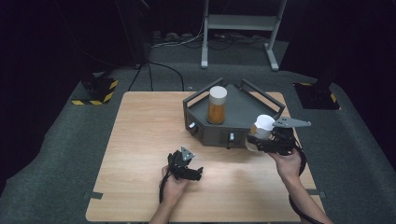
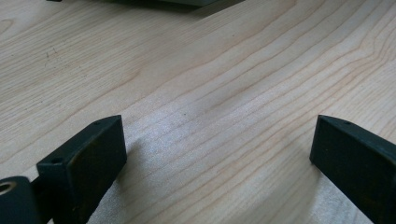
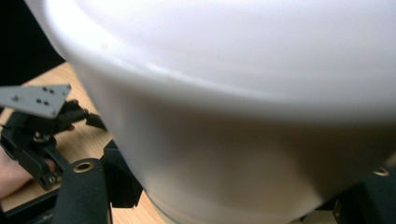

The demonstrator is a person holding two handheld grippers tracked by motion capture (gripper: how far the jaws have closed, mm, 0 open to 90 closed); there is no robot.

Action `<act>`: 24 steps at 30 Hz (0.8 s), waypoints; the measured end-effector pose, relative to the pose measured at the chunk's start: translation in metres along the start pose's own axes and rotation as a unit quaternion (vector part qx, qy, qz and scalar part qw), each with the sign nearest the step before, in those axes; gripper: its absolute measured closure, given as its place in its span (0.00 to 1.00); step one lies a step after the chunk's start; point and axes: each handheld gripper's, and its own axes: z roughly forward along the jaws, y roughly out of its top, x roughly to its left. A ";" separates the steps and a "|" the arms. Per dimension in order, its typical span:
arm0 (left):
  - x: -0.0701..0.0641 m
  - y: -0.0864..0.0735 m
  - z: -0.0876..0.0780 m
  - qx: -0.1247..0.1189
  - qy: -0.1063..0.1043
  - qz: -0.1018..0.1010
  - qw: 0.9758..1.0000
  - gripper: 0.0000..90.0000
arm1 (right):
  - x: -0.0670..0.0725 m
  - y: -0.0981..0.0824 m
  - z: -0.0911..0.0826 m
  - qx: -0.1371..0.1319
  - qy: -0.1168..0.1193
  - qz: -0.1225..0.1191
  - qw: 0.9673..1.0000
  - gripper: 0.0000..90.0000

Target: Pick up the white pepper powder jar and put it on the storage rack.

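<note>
In the high view a wooden worktop [image 1: 140,140] fills the middle of the frame, on dark grey carpet. Right of centre stands a grey tray [image 1: 243,112] with raised rails. Inside it, toward its left side, a jar [image 1: 217,105] with amber contents and a white lid stands upright.

At the lower right, the right tool [image 1: 258,138] grips a second jar [image 1: 261,128] with a white lid, tilted, at the tray's near right corner. In the right gripper view that white lid [image 3: 243,93] looms very close, with the black jaws at either side of it near the bottom edge.

At lower centre, the left tool [image 1: 180,161] sits low over bare wood, well apart from the tray. In the left gripper view its jaws stand wide, with nothing between them but wood grain [image 2: 210,93].
</note>
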 end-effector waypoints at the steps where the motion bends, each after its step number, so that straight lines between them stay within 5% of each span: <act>1: 0.000 0.000 0.000 0.000 0.000 0.000 1.000 0.04 | 0.000 0.001 0.000 -0.001 0.000 0.000 1.000 0.34; 24: 0.000 0.000 0.000 0.000 0.000 0.000 1.000 0.04 | -0.011 0.047 0.019 0.002 -0.017 0.004 1.000 0.34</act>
